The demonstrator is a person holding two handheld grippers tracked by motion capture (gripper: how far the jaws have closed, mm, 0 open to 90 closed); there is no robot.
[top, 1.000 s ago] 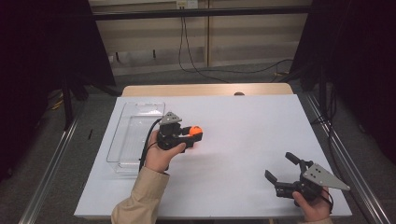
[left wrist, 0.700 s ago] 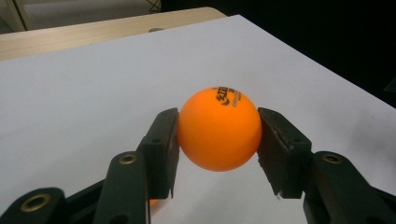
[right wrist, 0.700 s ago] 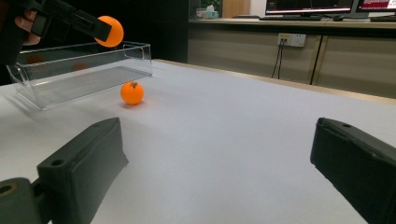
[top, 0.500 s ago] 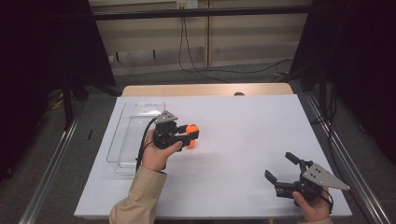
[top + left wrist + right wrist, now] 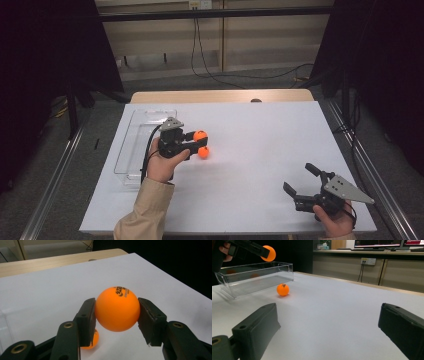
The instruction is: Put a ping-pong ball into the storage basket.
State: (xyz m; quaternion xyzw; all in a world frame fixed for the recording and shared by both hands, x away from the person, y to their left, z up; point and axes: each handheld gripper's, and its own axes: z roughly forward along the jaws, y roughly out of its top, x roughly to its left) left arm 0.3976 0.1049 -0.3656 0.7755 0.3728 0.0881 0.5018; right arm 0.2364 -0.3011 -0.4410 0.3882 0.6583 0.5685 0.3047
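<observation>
The left tongs (image 5: 116, 315) clamp a smooth, glossy orange ball (image 5: 117, 308) (black print on top) above the matte white worktop (image 5: 260, 150). A second orange ball (image 5: 203, 152) rests below, beside a clear rectangular plastic bin (image 5: 131, 150). The right tongs (image 5: 301, 181) stand apart, empty.

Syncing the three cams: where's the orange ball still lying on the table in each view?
High view: ball on the table, centre-left, just below the left gripper and its held ball.
Left gripper view: bottom, peeking out beside the left jaw, under the held ball.
Right gripper view: upper left on the table, in front of the clear bin.
Shared landmark: the clear bin, beside the ball.
</observation>
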